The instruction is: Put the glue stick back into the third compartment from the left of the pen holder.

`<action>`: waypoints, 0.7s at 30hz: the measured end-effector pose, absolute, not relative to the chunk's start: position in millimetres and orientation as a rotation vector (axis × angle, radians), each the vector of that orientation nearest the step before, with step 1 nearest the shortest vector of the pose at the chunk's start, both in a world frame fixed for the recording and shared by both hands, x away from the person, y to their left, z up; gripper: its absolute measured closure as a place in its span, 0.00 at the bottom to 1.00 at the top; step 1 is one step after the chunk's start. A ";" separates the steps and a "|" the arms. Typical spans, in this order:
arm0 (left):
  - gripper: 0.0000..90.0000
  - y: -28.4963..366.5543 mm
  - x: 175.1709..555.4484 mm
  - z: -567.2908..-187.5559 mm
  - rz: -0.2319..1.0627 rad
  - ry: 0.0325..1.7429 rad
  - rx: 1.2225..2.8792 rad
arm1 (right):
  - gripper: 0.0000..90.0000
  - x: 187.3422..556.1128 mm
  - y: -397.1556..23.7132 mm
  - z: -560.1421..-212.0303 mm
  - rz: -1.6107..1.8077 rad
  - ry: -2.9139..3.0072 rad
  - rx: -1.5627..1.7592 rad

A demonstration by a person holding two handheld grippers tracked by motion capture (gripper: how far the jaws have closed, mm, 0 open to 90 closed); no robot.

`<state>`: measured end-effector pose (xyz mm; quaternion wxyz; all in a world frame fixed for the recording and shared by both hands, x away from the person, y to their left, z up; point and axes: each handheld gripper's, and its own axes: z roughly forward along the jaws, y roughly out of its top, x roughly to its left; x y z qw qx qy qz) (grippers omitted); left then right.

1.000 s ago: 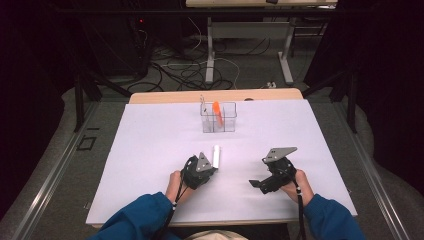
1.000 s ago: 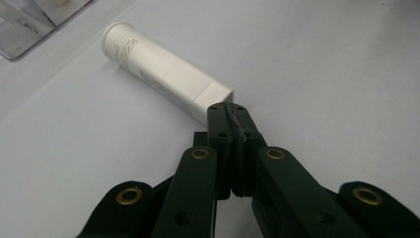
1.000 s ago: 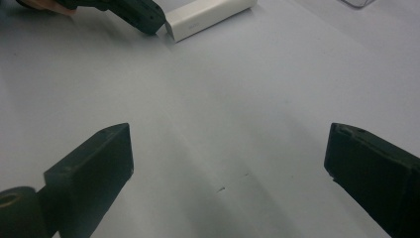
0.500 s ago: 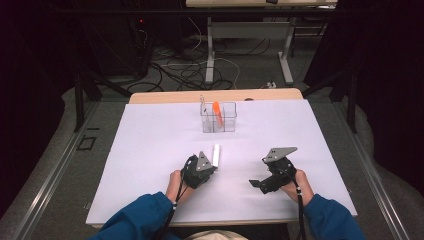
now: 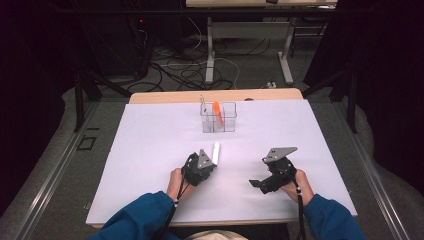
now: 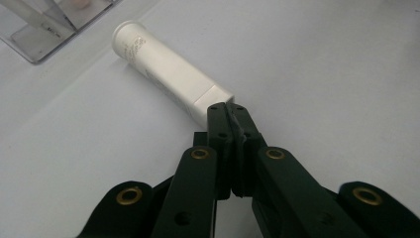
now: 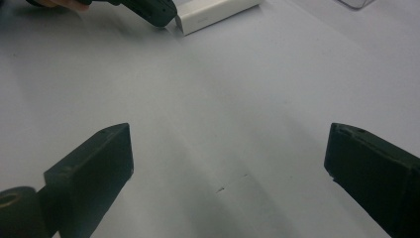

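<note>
The left tongs (image 6: 229,115) are pinched shut on the crimped end of the white tube (image 6: 166,74) lying on the worktop (image 5: 150,150). The right tongs (image 7: 228,168) gape wide, holding nothing. Next, I'd guess, comes lifting the tube toward the clear organizer (image 5: 218,118), which calls for a firm grip.

The white tube (image 6: 168,74) looks like smooth, satin plastic with faint printing on its side. The table (image 5: 150,150) has a matt, pale surface with a bare wood edge at the far side. The left tool (image 6: 229,111) is matt black plastic with brass-coloured rivets. The container (image 5: 218,118) is clear, glossy plastic. The sleeve (image 5: 145,217) is blue cloth.
</note>
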<state>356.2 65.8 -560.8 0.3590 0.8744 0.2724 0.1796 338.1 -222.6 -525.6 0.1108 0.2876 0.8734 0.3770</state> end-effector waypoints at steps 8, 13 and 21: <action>0.99 68.4 362.3 -560.2 0.484 0.727 2.249 | 0.05 338.0 -222.6 -525.6 1.106 2.564 0.845; 0.99 70.5 366.4 -559.3 0.491 0.734 2.252 | 0.05 338.0 -222.6 -525.6 1.107 2.564 0.848; 0.99 70.4 371.5 -558.5 0.503 0.741 2.252 | 0.05 338.2 -222.3 -525.9 1.108 2.566 0.848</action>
